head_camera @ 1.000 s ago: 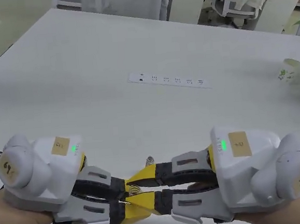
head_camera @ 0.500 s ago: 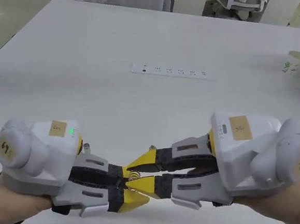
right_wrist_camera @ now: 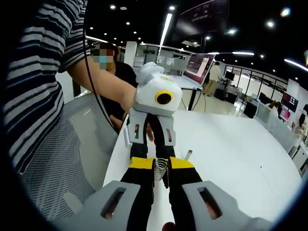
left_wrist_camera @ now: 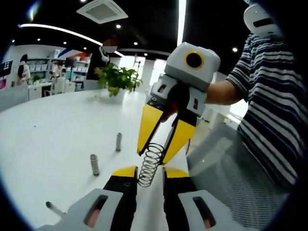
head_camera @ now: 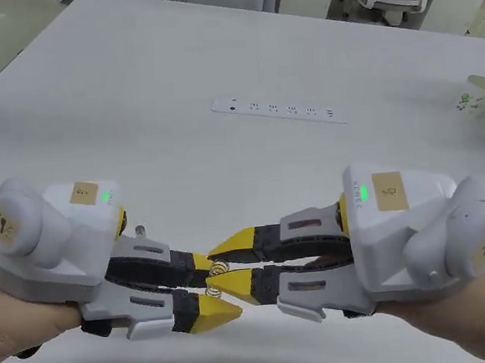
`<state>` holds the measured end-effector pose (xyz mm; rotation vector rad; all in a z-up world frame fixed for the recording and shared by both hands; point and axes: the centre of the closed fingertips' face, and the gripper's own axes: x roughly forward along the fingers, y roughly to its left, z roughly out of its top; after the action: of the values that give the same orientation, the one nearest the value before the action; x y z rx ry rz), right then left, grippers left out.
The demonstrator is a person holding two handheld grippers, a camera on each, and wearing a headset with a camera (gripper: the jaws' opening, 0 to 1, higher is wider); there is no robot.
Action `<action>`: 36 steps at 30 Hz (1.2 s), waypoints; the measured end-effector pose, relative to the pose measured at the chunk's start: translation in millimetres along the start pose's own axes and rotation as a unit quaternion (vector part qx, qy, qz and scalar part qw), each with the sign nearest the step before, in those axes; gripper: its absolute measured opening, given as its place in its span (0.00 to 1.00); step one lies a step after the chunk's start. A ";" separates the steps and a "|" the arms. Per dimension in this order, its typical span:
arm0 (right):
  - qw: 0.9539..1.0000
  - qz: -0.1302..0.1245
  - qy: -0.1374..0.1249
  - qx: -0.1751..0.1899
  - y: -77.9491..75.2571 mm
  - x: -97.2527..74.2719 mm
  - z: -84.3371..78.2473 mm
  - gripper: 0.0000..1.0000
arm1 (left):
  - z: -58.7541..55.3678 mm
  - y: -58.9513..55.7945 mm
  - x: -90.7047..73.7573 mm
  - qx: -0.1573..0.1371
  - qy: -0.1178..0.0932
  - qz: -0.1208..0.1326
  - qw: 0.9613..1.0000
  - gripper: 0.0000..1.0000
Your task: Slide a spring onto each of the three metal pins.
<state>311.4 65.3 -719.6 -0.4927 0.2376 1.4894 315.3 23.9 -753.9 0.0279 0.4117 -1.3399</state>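
White worktop (head_camera: pixel 175 77) in a bright open office, two grippers tip to tip above it with one spring between them.
We see the left gripper (left_wrist_camera: pixel 144 171) with its jaws nearly closed, pinching the near end of the spring (left_wrist_camera: pixel 149 162), which runs straight out ahead of them. The right gripper (right_wrist_camera: pixel 161 163) faces it head-on, and its yellow tips seem to clamp the far end, though the overlap there leaves us unsure. Off the left gripper's outer side, a metal pin (left_wrist_camera: pixel 95 164) and a second pin (left_wrist_camera: pixel 118 142) stand upright, apart from the spring. A third pin (left_wrist_camera: pixel 53 208) shows nearer that gripper's body. A power strip (head_camera: pixel 281 111) lies well beyond both grippers.
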 end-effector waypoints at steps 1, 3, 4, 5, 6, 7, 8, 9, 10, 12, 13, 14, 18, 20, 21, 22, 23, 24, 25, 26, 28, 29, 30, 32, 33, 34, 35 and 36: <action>1.000 -0.001 0.000 -0.001 -0.7 -0.1 -0.2 0.07 | -0.4 0.8 -1.0 -0.003 0.000 0.001 1.000 0.13; 1.000 -0.003 0.002 -0.002 -1.5 -0.1 -0.6 0.07 | -2.2 2.7 -3.2 -0.006 0.002 0.006 1.000 0.14; 1.000 -0.004 0.002 -0.003 -2.0 -0.2 -0.5 0.07 | -3.0 3.6 -4.2 -0.008 0.003 0.008 1.000 0.14; 1.000 -0.004 0.002 -0.003 -2.3 -0.3 -0.2 0.07 | -3.6 4.4 -5.1 -0.010 0.003 0.011 1.000 0.15; 1.000 -0.004 0.001 -0.003 -2.7 -0.5 0.3 0.07 | -4.0 5.4 -6.5 -0.013 0.001 0.014 1.000 0.16; 1.000 -0.005 0.001 -0.004 -3.0 -0.7 0.5 0.07 | -4.1 5.7 -6.9 -0.015 0.001 0.015 1.000 0.18; 1.000 -0.005 0.002 -0.004 -3.4 -0.8 0.5 0.07 | -4.4 6.6 -8.1 -0.016 0.000 0.019 1.000 0.19; 1.000 -0.005 0.002 -0.005 -3.6 -0.8 0.4 0.07 | -4.6 7.3 -8.9 -0.017 -0.001 0.021 1.000 0.20; 1.000 -0.005 0.003 -0.005 -3.7 -0.8 0.2 0.07 | -5.5 8.2 -10.0 -0.019 0.000 0.024 1.000 0.21; 1.000 -0.005 0.005 -0.007 -3.8 -0.6 -0.4 0.07 | -6.6 9.0 -11.6 -0.023 0.002 0.027 0.999 0.22; 1.000 -0.004 0.005 -0.007 -3.5 -0.3 -0.6 0.07 | -6.8 9.3 -12.2 -0.023 0.002 0.028 0.999 0.23; 1.000 -0.004 0.006 -0.008 -3.3 -0.1 -0.8 0.07 | -6.5 9.9 -13.4 -0.025 0.001 0.031 0.999 0.24; 1.000 -0.004 0.009 -0.011 -3.4 0.4 -1.7 0.07 | -6.6 11.9 -16.5 -0.034 -0.003 0.039 0.999 0.29; 1.000 -0.004 0.010 -0.011 -3.7 0.4 -2.0 0.07 | -7.5 12.4 -17.5 -0.035 -0.003 0.042 0.998 0.33; 1.000 -0.004 0.011 -0.012 -3.9 0.4 -2.2 0.07 | -8.1 12.6 -18.3 -0.037 -0.003 0.044 0.998 0.34; 1.000 -0.004 0.011 -0.012 -3.9 0.3 -2.3 0.07 | -8.6 12.7 -18.9 -0.037 -0.003 0.045 0.998 0.35; 1.000 -0.004 0.011 -0.012 -4.0 0.2 -2.3 0.07 | -9.4 13.0 -19.7 -0.039 -0.003 0.046 0.998 0.36; 1.000 -0.005 0.011 -0.012 -4.2 0.1 -2.4 0.07 | -10.2 13.7 -20.2 -0.040 -0.003 0.049 0.998 0.37; 1.000 -0.005 0.012 -0.012 -4.5 -0.1 -2.6 0.07 | -10.9 14.3 -21.3 -0.040 -0.002 0.052 0.998 0.38; 1.000 -0.006 0.012 -0.012 -5.0 -0.4 -2.9 0.07 | -11.1 14.6 -22.1 -0.040 -0.002 0.053 0.998 0.39; 1.000 -0.009 0.013 -0.012 -6.3 -0.8 -3.4 0.07 | -10.5 15.4 -24.6 -0.041 -0.004 0.057 0.998 0.42; 1.000 -0.011 0.013 -0.011 -7.1 -0.9 -3.7 0.07 | -9.7 16.0 -26.6 -0.042 -0.006 0.060 0.997 0.43; 1.000 -0.012 0.013 -0.010 -8.0 -0.9 -4.1 0.07 | -9.5 16.4 -28.0 -0.043 -0.007 0.061 0.997 0.45; 1.000 -0.015 0.015 -0.010 -9.1 -0.7 -4.8 0.07 | -9.8 17.5 -31.2 -0.043 -0.007 0.065 0.997 0.48; 1.000 -0.015 0.015 -0.011 -9.4 -0.6 -4.9 0.07 | -11.0 17.9 -33.3 -0.042 -0.005 0.065 0.997 0.49; 1.000 -0.017 0.015 -0.010 -9.9 -0.6 -5.0 0.07 | -11.8 18.3 -34.7 -0.042 -0.004 0.066 0.997 0.50; 1.000 -0.018 0.016 -0.010 -10.5 -0.5 -5.6 0.07 | -12.6 19.0 -36.4 -0.041 -0.002 0.068 0.997 0.51; 1.000 -0.018 0.017 -0.010 -10.6 -0.5 -5.8 0.07 | -13.8 20.4 -39.2 -0.040 -0.001 0.072 0.997 0.52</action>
<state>322.7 62.2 -722.6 -0.5365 0.2387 1.4513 324.3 68.9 -759.1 -0.0099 0.4526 -1.1798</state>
